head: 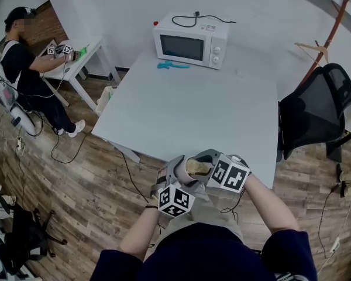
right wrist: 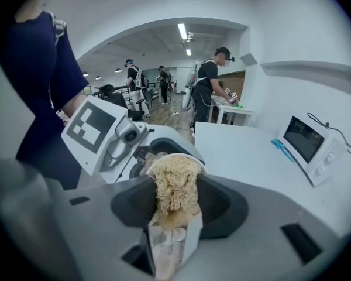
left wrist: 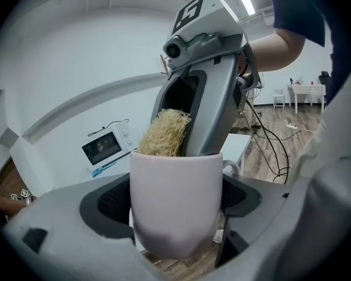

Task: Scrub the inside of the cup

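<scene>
Cup: the pale cup (left wrist: pixel 175 180) is held up in the air in front of the person's body, just off the near edge of the counter (head: pixel 193 104). It stands roughly upright with its mouth up and its handle (left wrist: pixel 233 168) on the far side.
Left claw: the left claw (left wrist: pixel 176 215) is pinching the cup's body from both sides, with a pad against each wall.
Scrubber: a straw-coloured fibre scrubber (right wrist: pixel 175 180) stands in the cup's mouth, its top tuft above the rim.
Right claw: the right claw (right wrist: pixel 174 206) is pressed onto the scrubber's lower end and reaches down into the cup from above.
Depth: the cup wall hides the scrubber's tip, so it probably has not reached the bottom, though this cannot be confirmed.
Step in hand: judged to be scrubbing the inner wall, with the task well under way.
Doing it well: hold the cup steady and let the right claw do the work. Press the fibres against the wall, sweep round the whole circle, then push down to the base.
Watch for: side force from the scrubbing could twist the smooth cup between the pads, so push along the cup's axis.
Beyond: a microwave (head: pixel 190 40) stands at the counter's far end, well apart.
</scene>
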{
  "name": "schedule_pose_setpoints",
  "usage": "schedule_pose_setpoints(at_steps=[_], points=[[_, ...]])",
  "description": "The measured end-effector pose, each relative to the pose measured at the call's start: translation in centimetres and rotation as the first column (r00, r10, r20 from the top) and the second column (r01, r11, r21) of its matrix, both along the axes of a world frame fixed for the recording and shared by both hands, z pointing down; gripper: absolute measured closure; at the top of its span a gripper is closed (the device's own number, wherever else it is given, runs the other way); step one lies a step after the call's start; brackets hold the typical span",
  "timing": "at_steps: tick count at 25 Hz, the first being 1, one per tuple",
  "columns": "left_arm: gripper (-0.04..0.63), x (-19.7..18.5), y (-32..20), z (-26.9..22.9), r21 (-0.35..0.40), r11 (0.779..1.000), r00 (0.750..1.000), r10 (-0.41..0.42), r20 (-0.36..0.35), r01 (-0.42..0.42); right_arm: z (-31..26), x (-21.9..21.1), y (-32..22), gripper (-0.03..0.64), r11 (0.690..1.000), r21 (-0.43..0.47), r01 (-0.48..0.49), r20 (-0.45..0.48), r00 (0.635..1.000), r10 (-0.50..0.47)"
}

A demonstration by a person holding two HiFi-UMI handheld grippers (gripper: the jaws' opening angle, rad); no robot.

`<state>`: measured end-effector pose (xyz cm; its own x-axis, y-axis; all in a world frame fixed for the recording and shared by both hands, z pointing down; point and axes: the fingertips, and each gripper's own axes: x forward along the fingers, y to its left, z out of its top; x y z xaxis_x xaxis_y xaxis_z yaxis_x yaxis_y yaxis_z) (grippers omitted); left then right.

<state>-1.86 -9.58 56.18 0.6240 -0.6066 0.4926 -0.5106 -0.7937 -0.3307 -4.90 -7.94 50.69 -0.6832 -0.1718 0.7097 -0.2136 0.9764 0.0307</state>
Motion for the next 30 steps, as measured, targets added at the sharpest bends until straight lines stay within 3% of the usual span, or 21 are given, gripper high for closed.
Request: schedule_pose_setpoints(at_steps=[8, 15, 19, 27, 30], points=[[0.173, -0.3, -2.8, 1.1, -0.048, 0.998, 0.998, -0.047, -0.044, 0.045, -2.3, 2.6, -3.0, 0.439, 0.986, -0.049, -0.156, 0.131, 0.978, 0.162], [0.173, 0.0, -5.9, 2.2, -0.109, 0.990, 0.990, -0.099, -0.098, 0.089, -3.9, 4.7, -7.6, 0.439, 0.930, -0.128, -0.346, 0.301, 0.879, 0.369], [0.173, 0.5, -8.1, 2.8, -0.156, 0.981, 0.981, -0.138, -0.139, 0.116, -4.0, 6.0, -10.2, 0.439, 0.872, -0.149, -0.466, 0.386, 0.784, 0.485], [0.173, 1.5, -14.0, 4.5, -0.258, 0.952, 0.940, -0.231, -0.251, 0.165, -3.0, 9.8, -14.3, 0.439, 0.699, -0.278, -0.659, 0.515, 0.512, 0.687], [0.173, 2.1, -16.2, 5.1, -0.261, 0.951, 0.939, -0.234, -0.251, 0.167, -2.2, 11.2, -15.6, 0.440, 0.653, -0.315, -0.689, 0.524, 0.448, 0.725]])
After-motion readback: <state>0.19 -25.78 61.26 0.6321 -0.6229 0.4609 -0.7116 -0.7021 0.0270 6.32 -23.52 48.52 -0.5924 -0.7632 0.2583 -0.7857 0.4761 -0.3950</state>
